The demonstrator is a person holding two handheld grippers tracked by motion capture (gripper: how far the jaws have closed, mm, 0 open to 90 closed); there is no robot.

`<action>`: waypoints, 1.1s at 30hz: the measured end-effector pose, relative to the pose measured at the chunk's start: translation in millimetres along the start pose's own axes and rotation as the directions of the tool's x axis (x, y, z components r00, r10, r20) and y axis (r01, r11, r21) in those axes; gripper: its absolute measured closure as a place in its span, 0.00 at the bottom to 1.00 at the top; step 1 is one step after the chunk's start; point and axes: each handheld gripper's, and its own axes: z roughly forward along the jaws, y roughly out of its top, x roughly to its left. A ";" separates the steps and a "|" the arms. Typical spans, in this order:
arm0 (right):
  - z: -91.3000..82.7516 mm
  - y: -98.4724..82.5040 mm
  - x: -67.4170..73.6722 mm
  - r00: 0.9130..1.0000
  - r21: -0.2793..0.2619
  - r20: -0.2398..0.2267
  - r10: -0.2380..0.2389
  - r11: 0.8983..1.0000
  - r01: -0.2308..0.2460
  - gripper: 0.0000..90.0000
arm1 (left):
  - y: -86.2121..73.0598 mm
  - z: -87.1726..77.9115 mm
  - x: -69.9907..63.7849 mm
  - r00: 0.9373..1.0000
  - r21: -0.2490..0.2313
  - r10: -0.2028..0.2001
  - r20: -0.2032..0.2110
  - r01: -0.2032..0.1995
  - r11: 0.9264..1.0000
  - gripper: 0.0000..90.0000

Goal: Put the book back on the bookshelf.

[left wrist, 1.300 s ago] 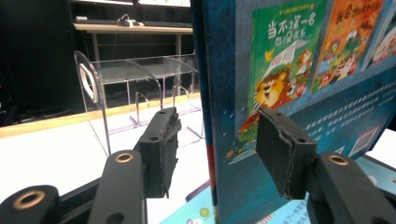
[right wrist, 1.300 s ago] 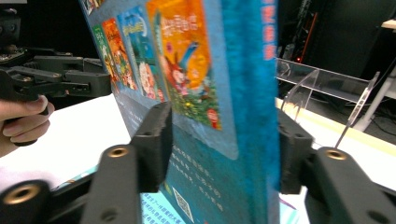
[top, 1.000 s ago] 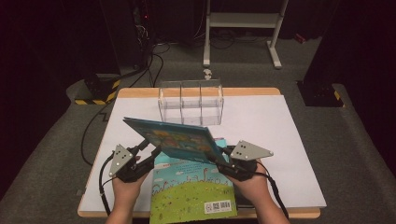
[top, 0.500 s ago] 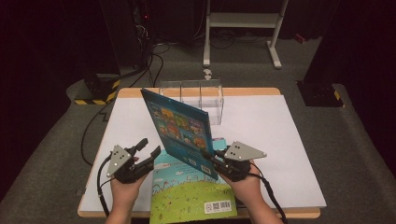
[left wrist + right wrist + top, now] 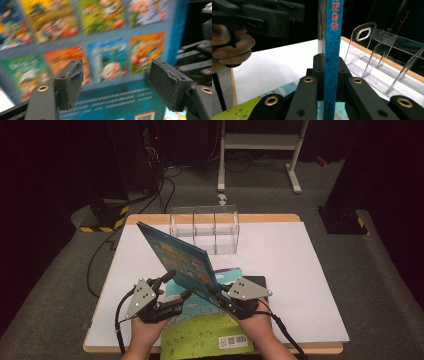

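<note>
My right gripper (image 5: 216, 295) is shut on the spine of a blue picture book (image 5: 177, 257), which stands tilted up on its edge and reaches toward the back left. In the right gripper view the blue spine (image 5: 332, 50) runs upright between that gripper's (image 5: 329, 70) closed pads. My left gripper (image 5: 177, 284) is just left of the book's lower edge. Its jaws have just been opening and stand apart in the left gripper view (image 5: 116, 85), with nothing between them and the book's cover (image 5: 107, 37) behind.
A second book (image 5: 205, 335) with a green and teal cover lies flat at the table's front edge under both hands. A clear plastic divider rack (image 5: 205, 227) stands at the back middle of the white mat (image 5: 290, 270). Cables and stands are on the floor beyond.
The blue book has swung from nearly flat to steeply tilted on its edge. My left gripper has let go of it, opened, and risen beside it. The right gripper keeps its hold.
</note>
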 end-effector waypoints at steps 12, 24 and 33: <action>2.7 -0.8 10.8 1.000 -0.001 -0.007 -0.025 1.000 0.025 0.91 | -1.1 4.4 -22.9 0.997 -0.012 -0.040 0.069 0.041 0.999 0.27; -6.6 -10.5 8.1 0.999 0.014 -0.031 0.041 0.999 -0.041 0.76 | 0.1 -0.6 -22.4 0.998 -0.019 -0.034 0.058 0.036 0.999 0.26; -11.3 -21.0 10.2 0.999 0.033 -0.045 0.010 0.999 -0.009 0.87 | 1.2 -1.1 -23.7 0.997 -0.017 -0.058 0.049 0.059 0.998 0.20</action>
